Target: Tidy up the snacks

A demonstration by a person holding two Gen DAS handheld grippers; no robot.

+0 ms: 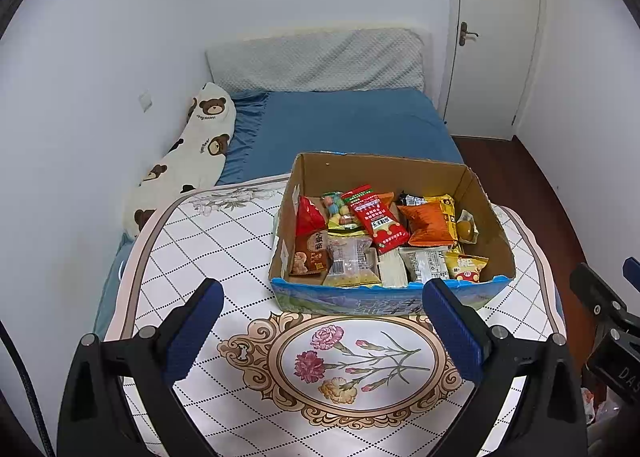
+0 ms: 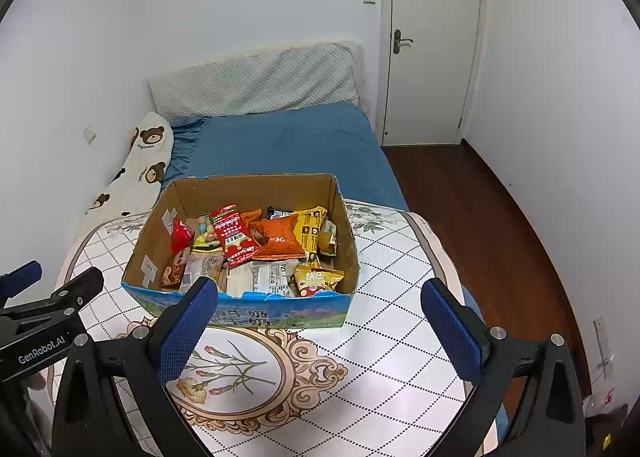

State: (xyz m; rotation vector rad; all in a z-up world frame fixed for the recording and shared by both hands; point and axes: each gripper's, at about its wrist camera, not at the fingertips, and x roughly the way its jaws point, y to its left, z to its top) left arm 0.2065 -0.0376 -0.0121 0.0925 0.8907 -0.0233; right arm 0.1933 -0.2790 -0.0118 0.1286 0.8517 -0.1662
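The cardboard box (image 1: 394, 233) is sitting on the far half of the desk (image 1: 224, 241), its long axis running left to right across the view and its open top facing up. Its printed blue front wall is facing the cameras. Snack packets are filling it in a loose heap. A long red packet (image 1: 378, 223) is lying on top near the middle, its length slanting from the far left toward the near right. Just right of it an orange packet (image 1: 430, 223) is lying flat, and a small yellow packet (image 1: 466, 267) is resting in the near right corner. A red pouch (image 1: 308, 217) is leaning against the left wall, with a brown packet (image 1: 310, 257) below it.

The desk is wearing a white diamond-pattern cover with a carnation medallion (image 1: 356, 363) just in front of the box.

The left claw (image 1: 324, 327) is hovering spread wide above the medallion, holding nothing, apart from the box. The right claw (image 2: 320, 327) is likewise spread wide and empty, near the box's front right.

Behind the desk a bed with a blue sheet (image 1: 344, 125) is stretching away, a bear-print pillow (image 1: 188, 161) lying along its left edge.
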